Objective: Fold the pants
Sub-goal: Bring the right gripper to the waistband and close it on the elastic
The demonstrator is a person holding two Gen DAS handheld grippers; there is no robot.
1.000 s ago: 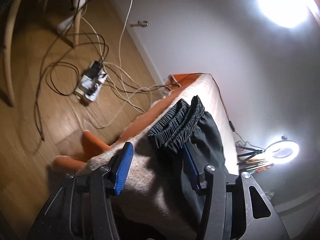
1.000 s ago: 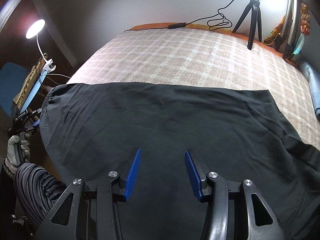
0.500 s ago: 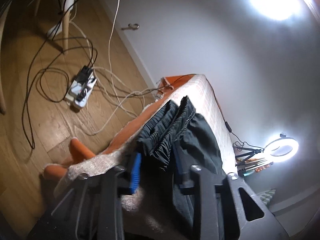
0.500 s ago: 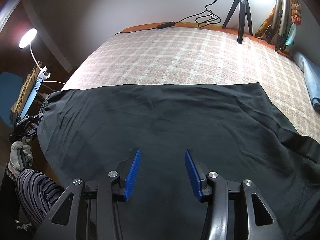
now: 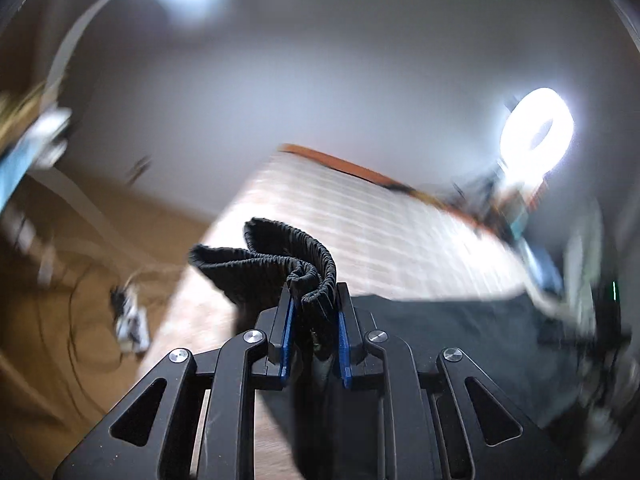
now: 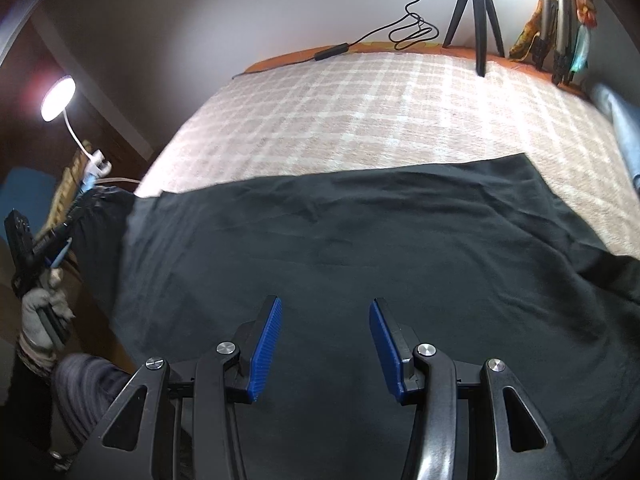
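Two things to watch: your left gripper (image 5: 314, 312) has just closed its jaws on the pants (image 6: 360, 264) waistband (image 5: 316, 276) off the bed (image 6: 360, 120), right gripper (image 6: 325, 344) jaws wide and empty, so yanking could slip the elastic

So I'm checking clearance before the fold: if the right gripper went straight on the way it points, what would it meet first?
Probably the black pants spread on the bed; the right gripper, jaws open and empty, points down at the cloth, with nothing between.

home bedroom: plaid-covered bed (image 6: 360, 120), wood floor (image 5: 60, 280), ring light (image 5: 536, 136)
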